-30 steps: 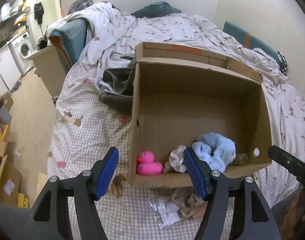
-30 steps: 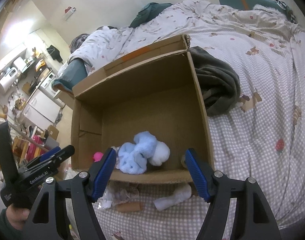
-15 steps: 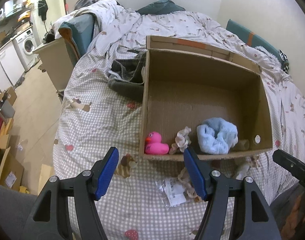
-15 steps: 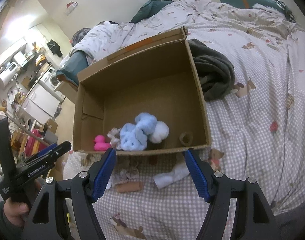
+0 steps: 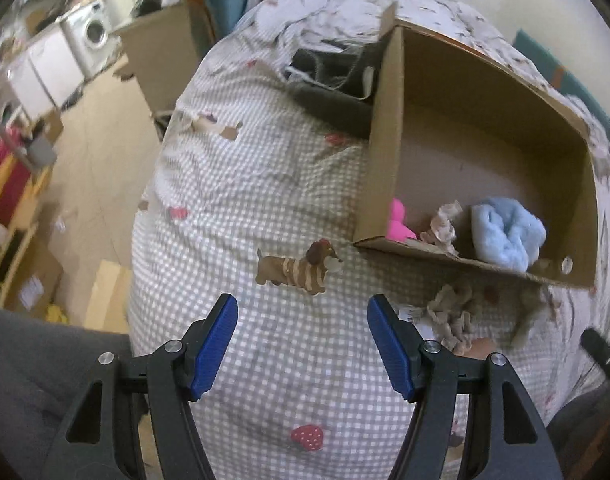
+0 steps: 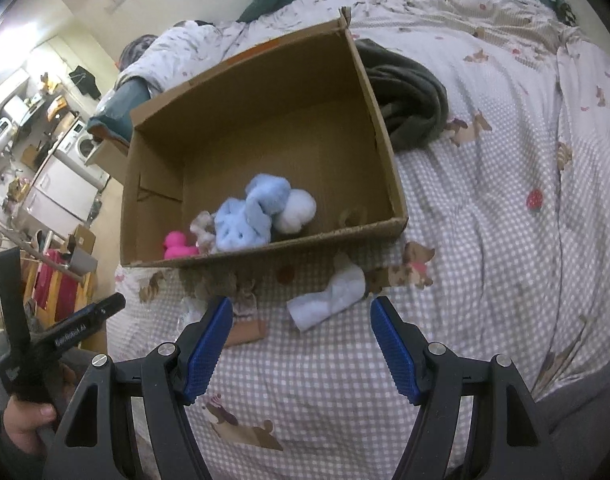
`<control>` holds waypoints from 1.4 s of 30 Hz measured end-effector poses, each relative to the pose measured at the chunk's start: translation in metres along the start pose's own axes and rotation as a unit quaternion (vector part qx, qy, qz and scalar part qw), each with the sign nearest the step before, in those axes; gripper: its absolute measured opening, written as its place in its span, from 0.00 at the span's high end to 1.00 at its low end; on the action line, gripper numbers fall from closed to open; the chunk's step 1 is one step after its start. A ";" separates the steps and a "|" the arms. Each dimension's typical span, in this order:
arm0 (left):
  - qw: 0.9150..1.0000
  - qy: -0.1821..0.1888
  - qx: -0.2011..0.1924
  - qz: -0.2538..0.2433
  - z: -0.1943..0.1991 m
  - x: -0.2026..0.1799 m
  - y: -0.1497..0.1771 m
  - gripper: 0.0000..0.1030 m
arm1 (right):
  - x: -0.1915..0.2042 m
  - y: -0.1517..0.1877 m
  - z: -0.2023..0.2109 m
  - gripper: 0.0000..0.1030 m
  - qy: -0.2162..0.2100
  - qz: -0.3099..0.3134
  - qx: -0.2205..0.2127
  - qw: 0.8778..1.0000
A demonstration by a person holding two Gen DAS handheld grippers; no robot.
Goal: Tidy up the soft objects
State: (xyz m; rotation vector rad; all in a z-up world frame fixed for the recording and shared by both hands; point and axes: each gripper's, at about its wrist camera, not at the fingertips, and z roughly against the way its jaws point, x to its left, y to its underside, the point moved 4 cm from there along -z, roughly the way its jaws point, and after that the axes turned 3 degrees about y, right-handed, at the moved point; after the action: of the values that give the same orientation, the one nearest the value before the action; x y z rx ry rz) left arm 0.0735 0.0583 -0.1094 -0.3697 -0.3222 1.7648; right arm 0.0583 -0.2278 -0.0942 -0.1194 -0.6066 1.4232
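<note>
My right claw [image 6: 299, 344] released, nothing between blue pads, above checked bedspread [image 6: 485, 272]. My left claw [image 5: 301, 350] also released and empty, over same spread. Just past right pads: pale blue rolled cloth [image 6: 329, 298] and small brown piece [image 6: 247, 330] lying on spread, outside box. Beyond: open cardboard box [image 6: 385, 152]. Inside, along near wall: pink duck [image 6: 177, 245], beige frilly scrap [image 6: 203, 230], fluffy blue plush [image 6: 251, 214]. Dark grey garment [image 6: 409, 100] beside box's right wall.
</note>
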 end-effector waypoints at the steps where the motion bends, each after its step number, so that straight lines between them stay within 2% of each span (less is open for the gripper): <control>1: 1.000 0.001 0.003 0.002 -0.002 0.000 0.000 0.37 | -0.001 0.001 -0.002 0.27 0.002 0.000 0.004 1.000; 7: 0.998 0.035 0.055 -0.013 -0.026 -0.021 0.008 0.37 | -0.008 0.002 -0.010 0.27 0.008 -0.021 0.019 1.000; 12: 0.991 0.065 0.115 -0.036 -0.055 -0.049 0.020 0.37 | -0.009 0.001 -0.017 0.27 0.005 -0.035 0.029 0.999; 17: 0.986 0.070 0.139 -0.056 -0.077 -0.066 0.021 0.38 | -0.010 0.000 -0.020 0.27 0.007 -0.037 0.032 0.999; 18: 0.987 0.071 0.133 -0.055 -0.079 -0.067 0.020 0.44 | -0.011 0.000 -0.021 0.27 0.007 -0.038 0.033 0.999; 19: 0.987 0.076 0.129 -0.052 -0.079 -0.068 0.018 0.60 | -0.012 0.000 -0.021 0.27 0.007 -0.040 0.033 0.999; 20: 0.987 0.085 0.126 -0.047 -0.077 -0.070 0.016 0.69 | -0.012 0.000 -0.022 0.27 0.008 -0.041 0.034 0.999; 22: 0.990 0.068 0.114 -0.048 -0.072 -0.068 0.014 0.97 | -0.012 -0.001 -0.023 0.27 0.009 -0.041 0.035 0.999; 24: 0.986 0.099 0.130 -0.031 -0.069 -0.066 0.016 0.97 | -0.012 -0.001 -0.022 0.27 0.011 -0.041 0.034 0.999; 25: 0.985 0.103 0.133 -0.025 -0.066 -0.064 0.016 0.97 | -0.012 -0.001 -0.022 0.27 0.011 -0.041 0.033 0.999; 28: 0.987 0.108 0.111 -0.033 -0.049 -0.060 0.017 0.98 | -0.014 -0.001 -0.021 0.27 0.010 -0.045 0.033 0.998; 31: 0.987 0.129 0.091 -0.028 -0.033 -0.058 0.015 0.98 | -0.014 -0.002 -0.021 0.27 0.011 -0.045 0.034 0.998; 34: 0.988 0.130 0.077 -0.021 -0.025 -0.053 0.009 0.98 | -0.014 -0.001 -0.022 0.27 0.013 -0.041 0.035 0.998; 38: 0.987 0.121 0.103 0.014 -0.038 -0.036 0.008 0.96 | -0.012 0.000 -0.023 0.27 0.019 -0.037 0.037 0.998; 40: 0.983 0.120 0.136 0.032 -0.057 -0.030 0.007 0.82 | -0.012 0.000 -0.024 0.27 0.020 -0.039 0.037 0.998; 42: 0.980 0.115 0.158 0.041 -0.070 -0.029 0.011 0.78 | -0.012 0.001 -0.025 0.27 0.021 -0.040 0.038 0.998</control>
State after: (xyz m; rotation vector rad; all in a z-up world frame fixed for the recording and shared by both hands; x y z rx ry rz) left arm 0.0986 0.0292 -0.1754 -0.3559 0.1401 1.7968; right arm 0.0689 -0.2325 -0.1196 -0.0638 -0.5163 1.3619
